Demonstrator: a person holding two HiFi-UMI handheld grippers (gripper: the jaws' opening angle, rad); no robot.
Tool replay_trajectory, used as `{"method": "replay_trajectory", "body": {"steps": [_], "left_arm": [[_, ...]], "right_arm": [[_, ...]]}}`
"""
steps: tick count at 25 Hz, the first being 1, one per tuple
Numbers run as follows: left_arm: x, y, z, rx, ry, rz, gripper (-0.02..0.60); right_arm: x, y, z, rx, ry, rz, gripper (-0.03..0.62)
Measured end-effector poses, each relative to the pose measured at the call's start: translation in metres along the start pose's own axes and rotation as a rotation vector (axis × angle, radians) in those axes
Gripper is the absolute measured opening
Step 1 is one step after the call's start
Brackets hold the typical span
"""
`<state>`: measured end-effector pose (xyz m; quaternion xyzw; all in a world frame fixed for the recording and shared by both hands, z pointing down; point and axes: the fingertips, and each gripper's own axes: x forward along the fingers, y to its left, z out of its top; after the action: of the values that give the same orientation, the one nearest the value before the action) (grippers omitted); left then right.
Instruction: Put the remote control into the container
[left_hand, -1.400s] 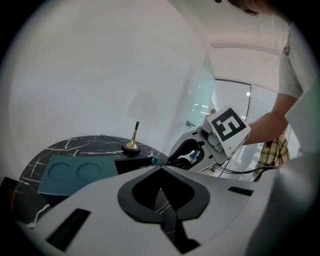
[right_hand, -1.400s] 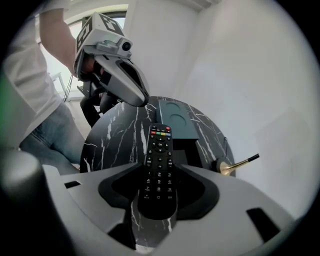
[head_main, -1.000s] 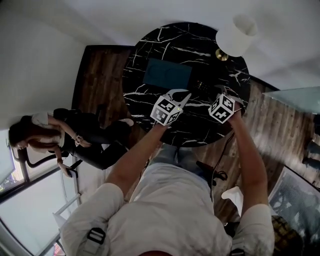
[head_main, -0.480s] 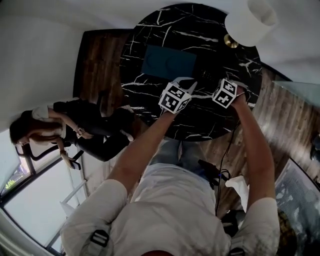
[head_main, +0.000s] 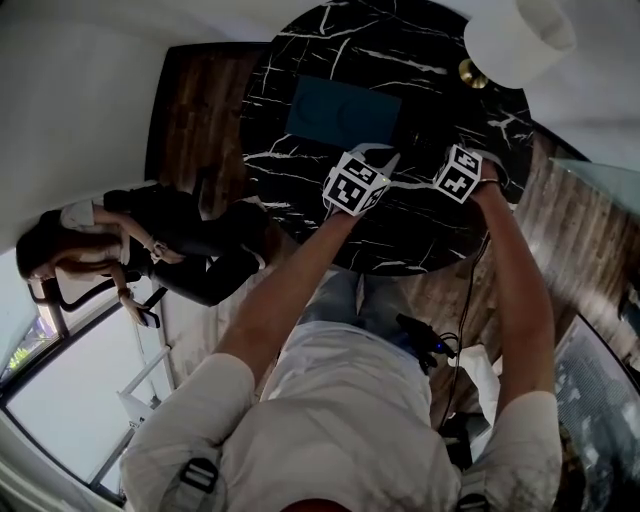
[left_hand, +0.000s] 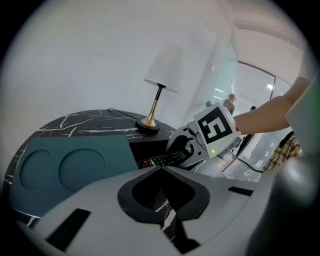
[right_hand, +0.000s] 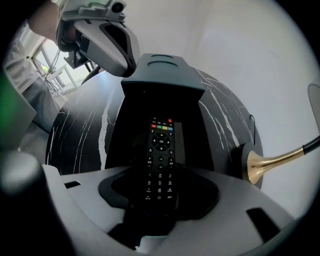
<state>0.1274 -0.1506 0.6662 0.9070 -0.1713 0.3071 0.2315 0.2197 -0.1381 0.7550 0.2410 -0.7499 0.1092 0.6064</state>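
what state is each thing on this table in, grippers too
remote control: buttons up, near end gripped
right gripper: shut on the remote control
left gripper: shut, empty
teal container: lying flat on the table
lamp: upright
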Motion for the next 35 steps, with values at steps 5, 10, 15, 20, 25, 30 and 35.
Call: {"method": "replay_trajectory", "body": {"steps": [5,10,15,20,25,30,35], "left_arm": [[-0.003,-0.003,-0.001,0.008,0.0,-0.001,0.006],[-0.019,-0.009,0.01,0.014,-0.034,-0.003,0.006],[-0.06,-0.026,0.035,0.025,-0.104,-0.019,0.006],[-0.135,-0.064,0.083,0.072,-0.256,-0.044,0.006],[-0.219,-0.108,0.13,0.123,-0.446,-0.058,0.006],[-0.289,-0.157,0.155,0.172,-0.627,-0.058,0.006],[-0.332,-0.194,0.162,0.185,-0.739,-0.022,0.006]], "right_arm": [[0.001,-0.001,0.0,0.037,-0.014,0.018,0.21],[-0.021,-0.006,0.0,0.084,-0.034,-0.002,0.21],[-0.089,-0.013,0.017,0.191,-0.171,-0.106,0.21],[-0.205,0.002,0.059,0.339,-0.474,-0.252,0.067],[-0.313,0.037,0.093,0.475,-0.769,-0.332,0.012],[-0.408,0.098,0.139,0.603,-1.077,-0.288,0.011],[-0.458,0.135,0.165,0.647,-1.22,-0.309,0.009]]}}
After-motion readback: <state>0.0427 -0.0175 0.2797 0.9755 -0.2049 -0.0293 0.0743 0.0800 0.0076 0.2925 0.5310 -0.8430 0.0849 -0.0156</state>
